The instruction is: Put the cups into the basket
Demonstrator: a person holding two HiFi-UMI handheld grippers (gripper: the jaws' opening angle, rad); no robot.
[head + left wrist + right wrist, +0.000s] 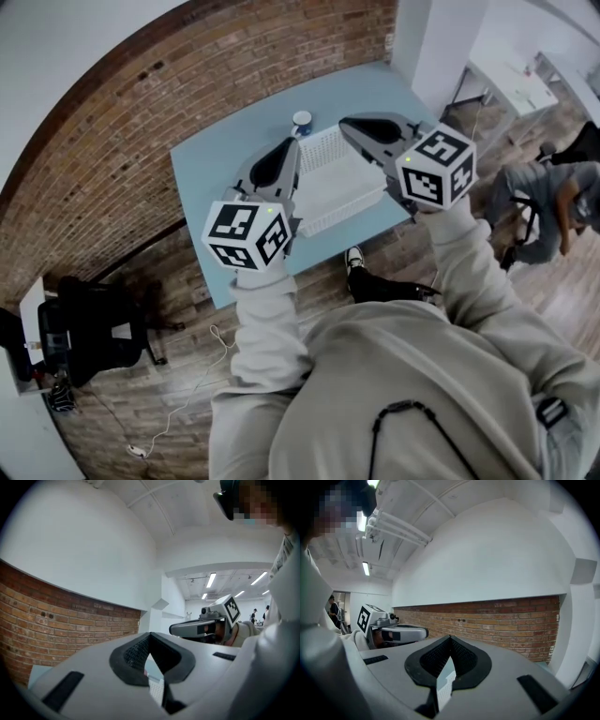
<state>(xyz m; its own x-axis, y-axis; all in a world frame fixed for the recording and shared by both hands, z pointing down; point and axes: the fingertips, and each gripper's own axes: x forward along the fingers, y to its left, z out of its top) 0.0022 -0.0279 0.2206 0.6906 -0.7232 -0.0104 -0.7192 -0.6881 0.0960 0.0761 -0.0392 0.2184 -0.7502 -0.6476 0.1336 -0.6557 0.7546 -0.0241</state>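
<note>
A white mesh basket (330,183) stands on the light blue table (202,173). Just behind the basket's far left corner is a single white cup with a blue rim (302,121). Both grippers are raised above the table and point away from me. My left gripper (292,143) hovers over the basket's left edge, shut and holding nothing. My right gripper (348,125) is over the basket's far right corner, also shut and holding nothing. In the left gripper view the jaws (150,635) meet at the tips, with a sliver of basket (157,689) below. The right gripper view shows its jaws (450,638) together.
A brick wall (187,84) runs behind the table, and a white pillar (441,37) stands at its right end. A black chair (94,323) sits on the wooden floor at left. A seated person (553,202) and a white table (511,84) are at right.
</note>
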